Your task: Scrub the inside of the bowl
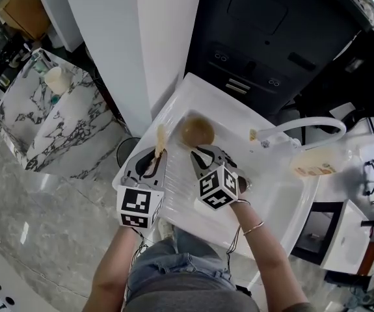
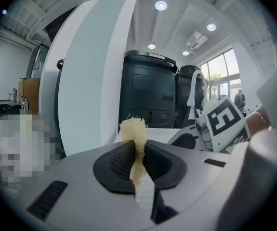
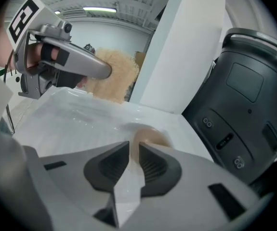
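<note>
Left gripper (image 2: 138, 146) clamps a yellow sponge (image 2: 134, 129). Right gripper (image 3: 134, 147) pinches the brown bowl (image 1: 198, 130) at its near rim. The bowl is close to the sink's (image 1: 265, 187) far edge, with free room to the right.

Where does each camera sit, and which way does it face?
Head view: on the person's head, steeply down at sink, bowl; forearms, left gripper, right gripper show.
Left gripper view: rides that gripper, along jaws shut on the sponge; right gripper beyond.
Right gripper view: rides that gripper, jaws on the bowl's rim; left gripper, sponge beyond.
All share the sponge.
</note>
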`<state>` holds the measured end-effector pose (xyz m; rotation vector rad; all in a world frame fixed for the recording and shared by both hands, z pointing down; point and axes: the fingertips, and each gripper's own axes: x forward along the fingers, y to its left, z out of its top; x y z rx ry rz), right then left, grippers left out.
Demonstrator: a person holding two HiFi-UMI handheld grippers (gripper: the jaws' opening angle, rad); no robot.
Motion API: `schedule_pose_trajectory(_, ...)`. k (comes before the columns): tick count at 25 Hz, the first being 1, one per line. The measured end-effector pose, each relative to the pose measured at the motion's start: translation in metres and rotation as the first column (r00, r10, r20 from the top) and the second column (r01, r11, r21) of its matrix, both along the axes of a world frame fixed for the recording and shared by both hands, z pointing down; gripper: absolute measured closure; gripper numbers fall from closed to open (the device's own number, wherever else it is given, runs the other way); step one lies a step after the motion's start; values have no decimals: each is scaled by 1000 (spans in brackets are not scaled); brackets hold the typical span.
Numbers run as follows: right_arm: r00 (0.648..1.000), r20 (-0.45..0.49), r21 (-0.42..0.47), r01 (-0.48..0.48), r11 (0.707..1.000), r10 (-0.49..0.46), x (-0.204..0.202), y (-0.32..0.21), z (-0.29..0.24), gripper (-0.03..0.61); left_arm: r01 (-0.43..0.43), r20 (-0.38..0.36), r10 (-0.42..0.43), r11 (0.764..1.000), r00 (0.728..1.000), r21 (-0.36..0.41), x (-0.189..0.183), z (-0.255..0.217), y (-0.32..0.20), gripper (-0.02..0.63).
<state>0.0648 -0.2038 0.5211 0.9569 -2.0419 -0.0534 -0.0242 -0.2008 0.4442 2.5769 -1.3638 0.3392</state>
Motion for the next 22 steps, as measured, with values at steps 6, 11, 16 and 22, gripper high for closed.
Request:
schedule_pose_trajectory(6,995,-84,-27,59,998,-61,1,-11,16,518,14,2,-14,1000,1000,-11,1,4,-9,568)
schedule_pose_trajectory(11,978,-166,-46,124,991,-130,-1,-14,31,518,32,3,-32,999,999,-29,-2,10,-13,568)
schedule_pose_trajectory(16,976,-173,-54,122,991,-129,-1,-18,38,520,46,10,-45,998,999,-36,-4,13,-16,568)
schedule_pose_trajectory(22,979,-155,-55,127,990,-134,-2,-21,37,541,60,14,-59,998,998,-29,-7,12,-17,568)
